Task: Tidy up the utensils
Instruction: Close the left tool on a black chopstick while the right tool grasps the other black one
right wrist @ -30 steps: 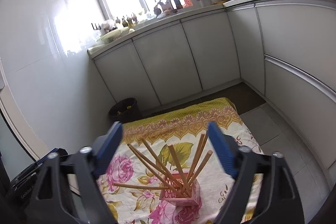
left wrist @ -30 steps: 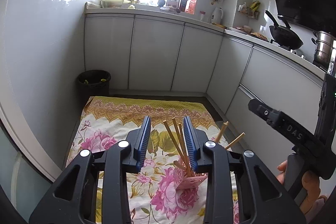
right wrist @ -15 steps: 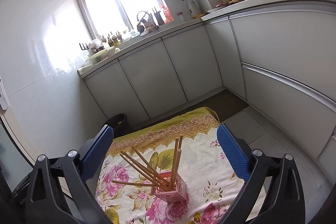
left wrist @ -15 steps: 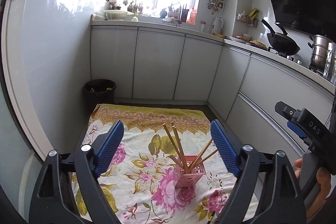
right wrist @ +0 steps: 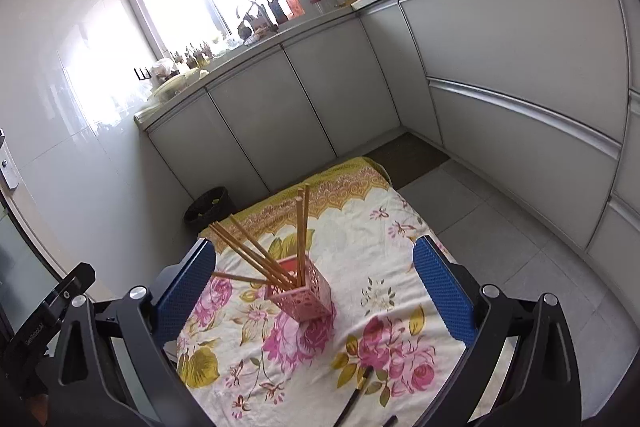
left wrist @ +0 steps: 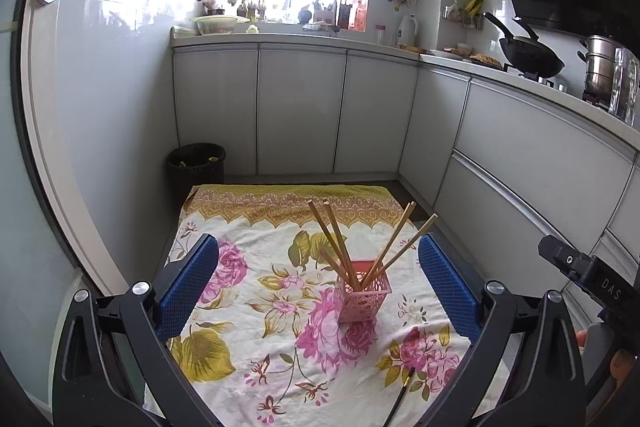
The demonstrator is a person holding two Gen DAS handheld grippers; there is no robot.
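A pink lattice holder (left wrist: 363, 297) stands upright on a floral cloth (left wrist: 256, 331), with several wooden chopsticks (left wrist: 340, 247) leaning out of it. It also shows in the right wrist view (right wrist: 301, 297) with its chopsticks (right wrist: 256, 251). My left gripper (left wrist: 318, 285) is open and empty, raised above and behind the holder. My right gripper (right wrist: 314, 287) is open and empty, also held back above the cloth. A dark chopstick (left wrist: 400, 397) lies on the cloth's near edge, and also shows in the right wrist view (right wrist: 354, 393).
The cloth lies on the kitchen floor between grey cabinets (left wrist: 300, 111) and a glossy wall. A black bin (left wrist: 196, 165) stands in the far left corner. The right gripper's body (left wrist: 588, 279) shows at the left view's right edge.
My left gripper opened from nearly shut around the chopsticks to wide open. Both grippers pulled back and up from the holder, which now looks smaller.
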